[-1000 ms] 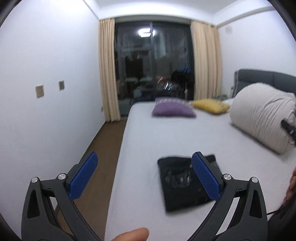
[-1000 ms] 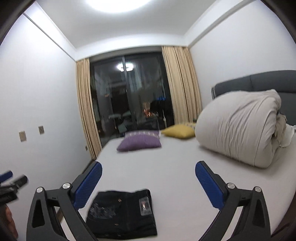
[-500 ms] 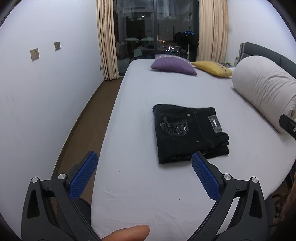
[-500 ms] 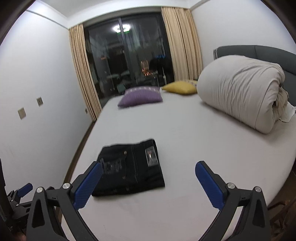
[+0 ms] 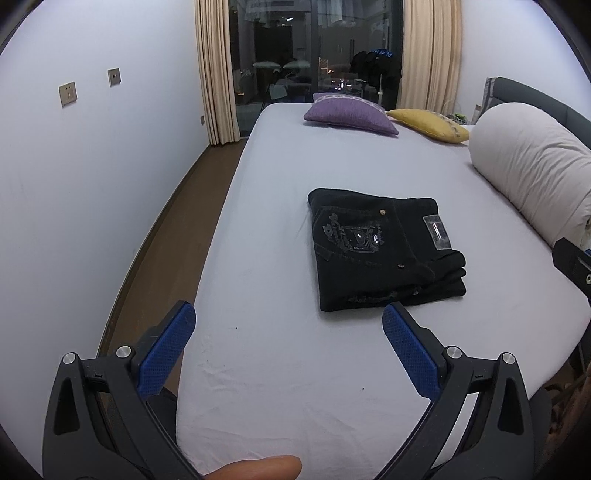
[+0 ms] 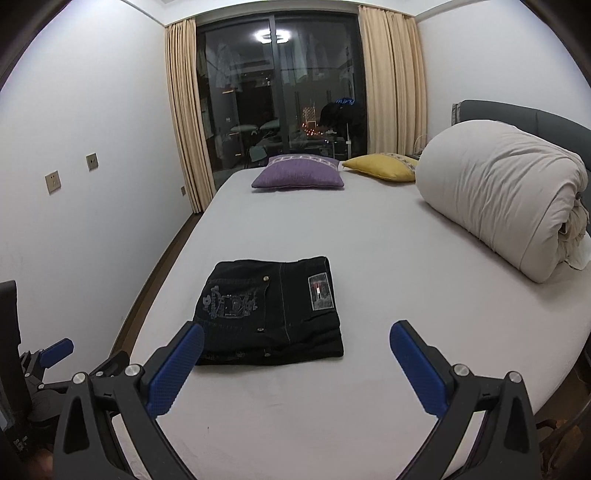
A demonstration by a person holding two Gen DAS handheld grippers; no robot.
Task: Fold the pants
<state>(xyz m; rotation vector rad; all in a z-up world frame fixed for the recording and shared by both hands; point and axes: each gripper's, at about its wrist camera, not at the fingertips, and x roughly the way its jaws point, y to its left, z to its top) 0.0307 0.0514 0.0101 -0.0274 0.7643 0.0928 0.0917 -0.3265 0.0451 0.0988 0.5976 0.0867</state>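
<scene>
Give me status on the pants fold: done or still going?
Looks done: the black pants lie in a compact folded stack on the bed. Nothing in hand: left gripper and right gripper both have jaws wide apart, clear of the cloth. No step visibly left.

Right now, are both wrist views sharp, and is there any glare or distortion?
Left wrist view: sharp, folded black pants crisp, fisheye bending the walls. Right wrist view: also sharp, ceiling light reflected in the dark window, corners vignetted.

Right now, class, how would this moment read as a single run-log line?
folded black denim pants flat on white bed sheet | left gripper open, empty | right gripper open, empty | neither touches pants
</scene>
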